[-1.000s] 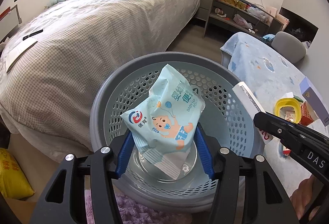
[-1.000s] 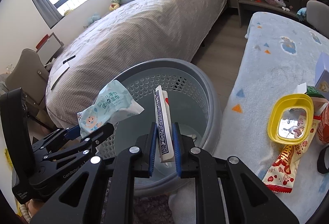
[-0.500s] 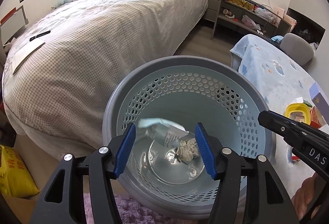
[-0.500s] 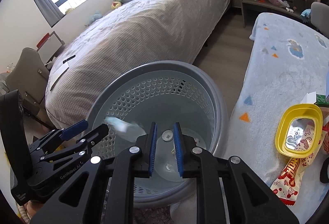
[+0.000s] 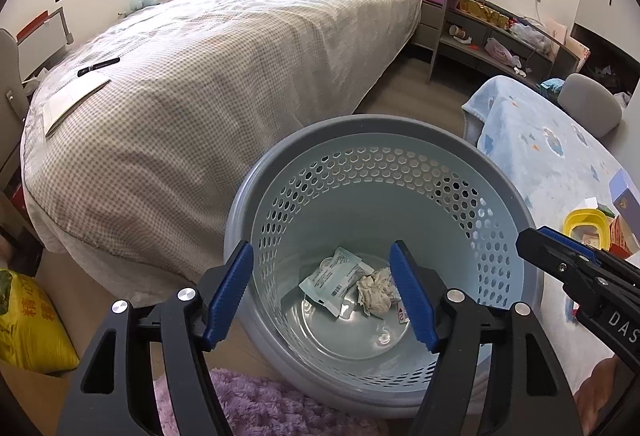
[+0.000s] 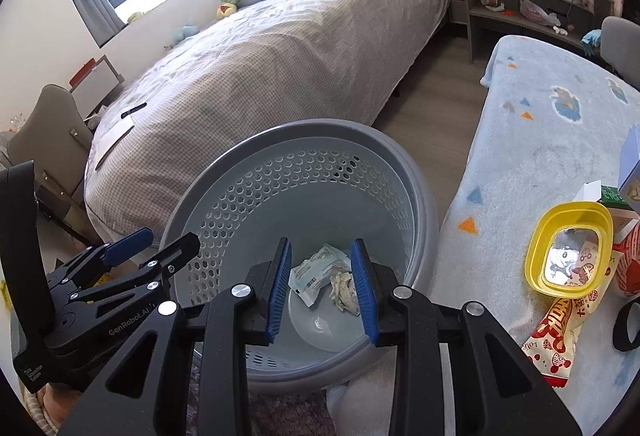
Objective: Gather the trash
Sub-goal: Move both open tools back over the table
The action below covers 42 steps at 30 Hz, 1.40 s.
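Both tools hover over the round grey perforated plastic basket [image 5: 384,171]. The left tool [image 5: 322,292] and right tool [image 6: 322,284] are opening, nothing between their jaws. The pale blue wipes packet [image 5: 334,278] and crumpled paper wad [image 5: 374,290] lie on the basket's bottom, seemingly dropped in as trash.

We are holding the left tool [image 5: 322,288] angled steeply downward, its jaws opening, the blue pads [image 5: 230,288] standing well apart with nothing gripped between them. Beside it we are holding the right tool [image 6: 322,288] at a similar downward slant, its jaws opening too, though narrower than the left's, and nothing is pressed between its blue pads [image 6: 280,292]. Both tools are pointing the same way, side by side and close together but not touching. A bit of our hand [image 5: 600,392] is showing under the right tool's black body.
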### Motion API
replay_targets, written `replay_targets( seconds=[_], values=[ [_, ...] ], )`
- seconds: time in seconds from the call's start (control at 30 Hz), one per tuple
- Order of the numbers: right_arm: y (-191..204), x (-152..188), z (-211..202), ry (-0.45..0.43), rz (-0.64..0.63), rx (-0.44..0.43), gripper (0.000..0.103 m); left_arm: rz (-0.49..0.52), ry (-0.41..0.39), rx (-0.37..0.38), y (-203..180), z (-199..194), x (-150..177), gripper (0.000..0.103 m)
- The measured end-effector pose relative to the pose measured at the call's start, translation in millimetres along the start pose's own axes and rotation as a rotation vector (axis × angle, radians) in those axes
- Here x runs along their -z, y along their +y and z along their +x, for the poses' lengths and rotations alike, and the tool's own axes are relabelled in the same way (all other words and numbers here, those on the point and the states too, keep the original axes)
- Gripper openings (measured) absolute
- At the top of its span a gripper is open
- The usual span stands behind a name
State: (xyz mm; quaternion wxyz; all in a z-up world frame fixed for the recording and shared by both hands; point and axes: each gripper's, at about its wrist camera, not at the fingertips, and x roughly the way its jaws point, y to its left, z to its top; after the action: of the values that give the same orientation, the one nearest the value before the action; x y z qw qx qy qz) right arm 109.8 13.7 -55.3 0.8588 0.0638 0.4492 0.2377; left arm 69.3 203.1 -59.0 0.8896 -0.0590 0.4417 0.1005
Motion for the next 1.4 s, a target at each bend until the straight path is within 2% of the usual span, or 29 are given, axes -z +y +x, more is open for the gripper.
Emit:
replay_targets(
  seconds=[0.13, 0.37, 0.93, 1.17, 1.4],
  values=[
    [0, 2, -7, -0.011, 0.0, 0.01, 0.038, 0.005, -0.013, -0.009, -2, -6, 2, 0.07],
    [-1, 9, -18, -0.02, 0.005, 0.029, 0.038, 0.014, -0.035, -0.019, -7, -18, 7, 0.071],
    [-20, 32, -63, -0.068, 0.042, 0.105, 0.054, 0.055, -0.071, 0.039, -31, -50, 20, 0.076],
    [-44, 53, -93, -0.102, 0.092, 0.162, 0.064, 0.106, -0.081, 0.093, -61, -62, 27, 0.076],
    [-80, 79, -125, -0.131, 0.172, 0.227, 0.071, 0.174, -0.083, 0.162, -108, -71, 42, 0.076]
  ],
)
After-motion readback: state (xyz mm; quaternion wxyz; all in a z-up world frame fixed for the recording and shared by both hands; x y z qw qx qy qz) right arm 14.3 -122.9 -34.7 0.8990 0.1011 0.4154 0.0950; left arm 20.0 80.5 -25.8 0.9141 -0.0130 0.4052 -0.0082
